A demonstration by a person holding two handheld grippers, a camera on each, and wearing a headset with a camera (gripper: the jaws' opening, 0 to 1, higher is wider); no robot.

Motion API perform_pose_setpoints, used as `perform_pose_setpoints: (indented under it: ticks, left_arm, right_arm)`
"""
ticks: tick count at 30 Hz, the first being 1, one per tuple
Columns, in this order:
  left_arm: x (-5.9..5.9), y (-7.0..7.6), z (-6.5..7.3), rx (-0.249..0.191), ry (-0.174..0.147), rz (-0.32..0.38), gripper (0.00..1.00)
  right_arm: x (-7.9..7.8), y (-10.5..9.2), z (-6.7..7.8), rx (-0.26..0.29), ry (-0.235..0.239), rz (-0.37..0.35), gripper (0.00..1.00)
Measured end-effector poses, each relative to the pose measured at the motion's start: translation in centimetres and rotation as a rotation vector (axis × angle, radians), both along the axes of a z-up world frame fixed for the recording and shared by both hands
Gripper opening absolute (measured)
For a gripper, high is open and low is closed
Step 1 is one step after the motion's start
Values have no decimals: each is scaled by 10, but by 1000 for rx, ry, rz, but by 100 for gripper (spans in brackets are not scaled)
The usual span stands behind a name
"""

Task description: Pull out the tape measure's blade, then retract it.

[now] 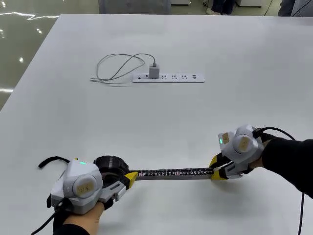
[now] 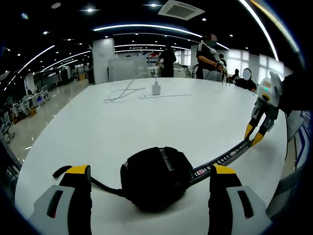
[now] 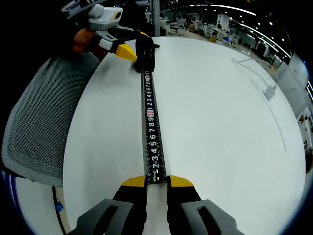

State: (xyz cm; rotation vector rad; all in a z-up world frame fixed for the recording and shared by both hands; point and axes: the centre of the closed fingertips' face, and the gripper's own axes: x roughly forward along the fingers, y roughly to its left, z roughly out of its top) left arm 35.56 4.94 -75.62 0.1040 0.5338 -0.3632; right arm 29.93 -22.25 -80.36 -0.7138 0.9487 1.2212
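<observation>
Blade [image 1: 173, 172] flat, numbered; case [image 1: 111, 166] round, black

The tape measure case [image 1: 111, 168] lies by the bench's [image 1: 195, 39] near edge, its blade [image 1: 171, 173] running right; a power strip [image 1: 168, 77] lies behind, mid-bench.

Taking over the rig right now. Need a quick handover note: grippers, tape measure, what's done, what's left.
Left gripper: open, jaws either side of the round black tape measure case, with a gap showing on each side in the left gripper view.
Right gripper: shut on the tip of the dark numbered blade.
Things: the case sits on the white table near its front edge. The blade lies flat along the table from the case to the right gripper.
Done: blade is pulled out.
To do: retract the blade into the case.
</observation>
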Motion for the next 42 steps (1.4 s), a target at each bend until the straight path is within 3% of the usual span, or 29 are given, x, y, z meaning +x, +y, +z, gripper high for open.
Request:
perform_pose_setpoints:
  ticks: [6, 14, 21, 29, 34, 37, 42]
  left_arm:
    - [0, 4, -8, 0, 24, 29, 99]
    - [-1, -1, -9, -8, 36, 26, 99]
    - [2, -3, -9, -47, 47, 50, 98]
    - [3, -6, -9, -71, 62, 50, 77]
    - [4, -7, -10, -78, 74, 57, 69]
    - [4, -6, -11, -79, 86, 69, 67]
    - [4, -1, -14, -80, 106, 91, 62]
  right_arm:
    - [-2, 1, -1, -33, -32, 15, 11]
    - [-1, 2, -2, -104, -7, 34, 10]
    - [1, 2, -3, -159, 26, 3, 11]
    - [0, 2, -3, -147, 30, -48, 10]
    - [-1, 4, -3, -126, 61, -111, 10]
    - [-3, 5, -3, -132, 59, -81, 10]
    - [-3, 6, -3, -127, 68, -91, 9]
